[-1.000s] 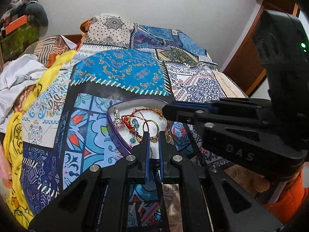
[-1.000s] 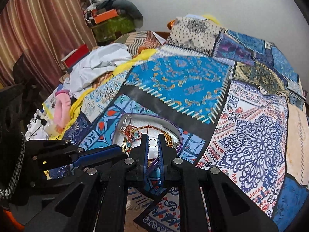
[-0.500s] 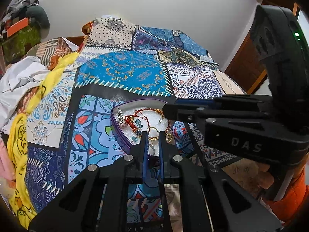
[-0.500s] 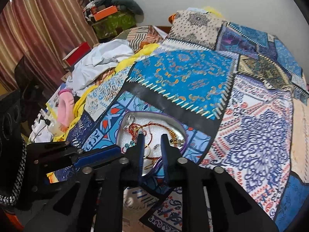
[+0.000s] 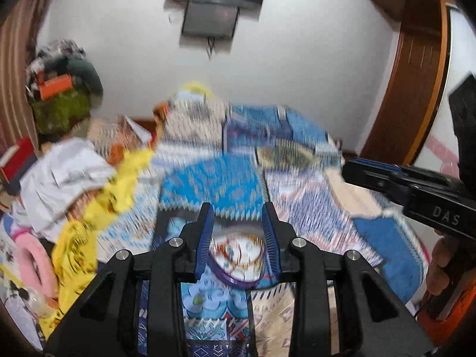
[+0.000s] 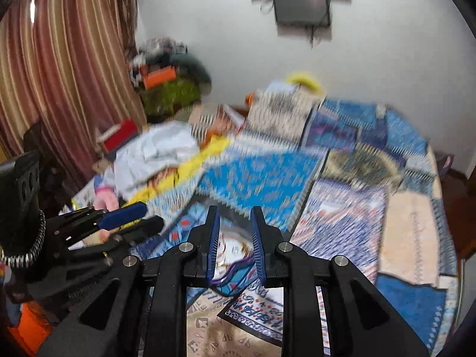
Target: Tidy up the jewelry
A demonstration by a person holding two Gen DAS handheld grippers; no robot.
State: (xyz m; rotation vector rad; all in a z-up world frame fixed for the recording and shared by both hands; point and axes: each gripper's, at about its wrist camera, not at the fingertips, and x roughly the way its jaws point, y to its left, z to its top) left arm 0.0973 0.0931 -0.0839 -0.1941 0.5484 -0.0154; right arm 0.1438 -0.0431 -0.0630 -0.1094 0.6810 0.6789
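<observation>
Both grippers hang above a patchwork bedspread [image 5: 226, 178] with nothing between their jaws, and the jewelry [image 5: 238, 248] lies in a tangle inside a purple-rimmed tray [image 5: 230, 281] on the cloth. The left gripper [image 5: 238, 232] has its 2 blue-padded fingers spread wide, the tray framed in the gap but well below the tips; the right gripper [image 6: 235, 232] is parted too, somewhat less widely, and the same tray [image 6: 235, 270] shows between and under its fingers. Heavy motion blur smears both views, so single pieces cannot be told apart beyond red cord and gold loops. By the look of it the sorting has hardly begun, or a round of it has just ended: no piece lies outside the tray that can be made out, and neither tool carries anything. Everything in the tray appears left to separate. Against the frame 1 second ago the change is plain: both pairs of fingers were then pressed nearly together and held low over the tray, the left tips right at a gold ring, while now both are opened and raised, with the wall-mounted screen [image 5: 215, 6] and the curtain [image 6: 59, 74] swung into sight. The other gripper, close alongside then, now sits farther toward each view's edge.
</observation>
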